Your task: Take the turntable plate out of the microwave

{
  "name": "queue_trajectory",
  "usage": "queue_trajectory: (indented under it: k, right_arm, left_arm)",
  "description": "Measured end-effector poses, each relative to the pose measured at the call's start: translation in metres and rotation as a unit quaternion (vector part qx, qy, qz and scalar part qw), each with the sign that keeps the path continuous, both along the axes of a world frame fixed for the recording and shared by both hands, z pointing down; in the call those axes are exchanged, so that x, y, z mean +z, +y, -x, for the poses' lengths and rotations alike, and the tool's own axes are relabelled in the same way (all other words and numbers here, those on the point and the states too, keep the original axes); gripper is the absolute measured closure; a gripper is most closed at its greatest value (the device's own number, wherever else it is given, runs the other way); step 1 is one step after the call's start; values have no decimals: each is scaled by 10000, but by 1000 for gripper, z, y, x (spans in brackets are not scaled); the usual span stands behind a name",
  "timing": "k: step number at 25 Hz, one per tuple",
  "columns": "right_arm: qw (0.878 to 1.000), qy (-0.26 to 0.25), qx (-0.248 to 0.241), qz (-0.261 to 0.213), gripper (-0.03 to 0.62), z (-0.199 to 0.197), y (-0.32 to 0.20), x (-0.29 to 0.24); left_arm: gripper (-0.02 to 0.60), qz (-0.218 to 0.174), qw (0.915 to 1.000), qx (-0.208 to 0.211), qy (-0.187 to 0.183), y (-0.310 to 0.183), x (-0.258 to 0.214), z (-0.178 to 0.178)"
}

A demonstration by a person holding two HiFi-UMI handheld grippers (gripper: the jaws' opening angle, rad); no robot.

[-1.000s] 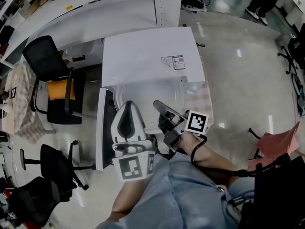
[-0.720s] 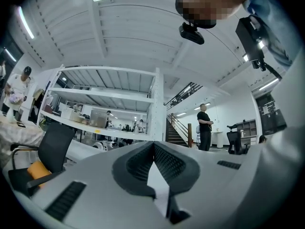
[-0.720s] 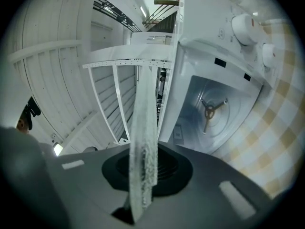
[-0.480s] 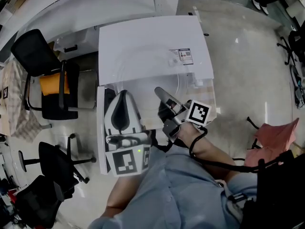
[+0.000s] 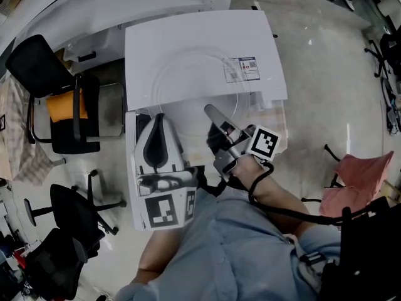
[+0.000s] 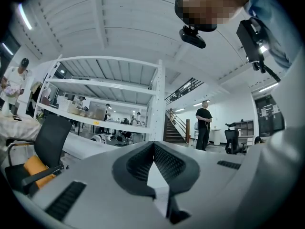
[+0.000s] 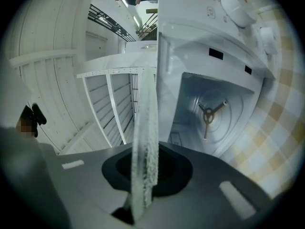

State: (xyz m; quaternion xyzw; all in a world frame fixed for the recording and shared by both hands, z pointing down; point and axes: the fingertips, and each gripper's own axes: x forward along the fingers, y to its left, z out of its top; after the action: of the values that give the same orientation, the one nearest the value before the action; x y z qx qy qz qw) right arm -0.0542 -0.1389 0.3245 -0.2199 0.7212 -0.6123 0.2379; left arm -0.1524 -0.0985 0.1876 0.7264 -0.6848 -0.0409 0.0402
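The clear glass turntable plate is outside the white microwave, showing as a faint circle over its front edge. My right gripper is shut on the plate's near rim. In the right gripper view the plate runs edge-on between the pads. Behind it is the microwave cavity with its bare three-armed hub. My left gripper hovers to the plate's left, above the open door. Its pads meet, shut with nothing between them.
The microwave stands on a checked cloth. A black chair with an orange cushion and more black office chairs stand on the left. A pink object lies on the right. A person stands far off by white shelving.
Both grippers and the plate have shifted up the picture, closer to the microwave's front edge, while the head view itself drifted. The right grip on the plate is unchanged, and the left stays shut.
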Motion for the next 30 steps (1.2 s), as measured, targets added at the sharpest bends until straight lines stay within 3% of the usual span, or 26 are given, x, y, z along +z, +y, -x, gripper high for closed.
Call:
queue_trajectory:
  k: [15, 24, 30]
  right_arm:
    - [9988, 98, 398, 258, 563, 0, -21, -2]
    - [9992, 351, 100, -179, 525, 6, -17, -7]
    - [9993, 313, -90, -189, 522, 14, -7, -9]
  left_arm:
    - [574, 488, 9978, -412, 192, 31, 40, 4]
    - [574, 487, 9975, -415, 289, 43, 49, -6]
    - [574, 428, 9981, -355, 282, 38, 44, -8]
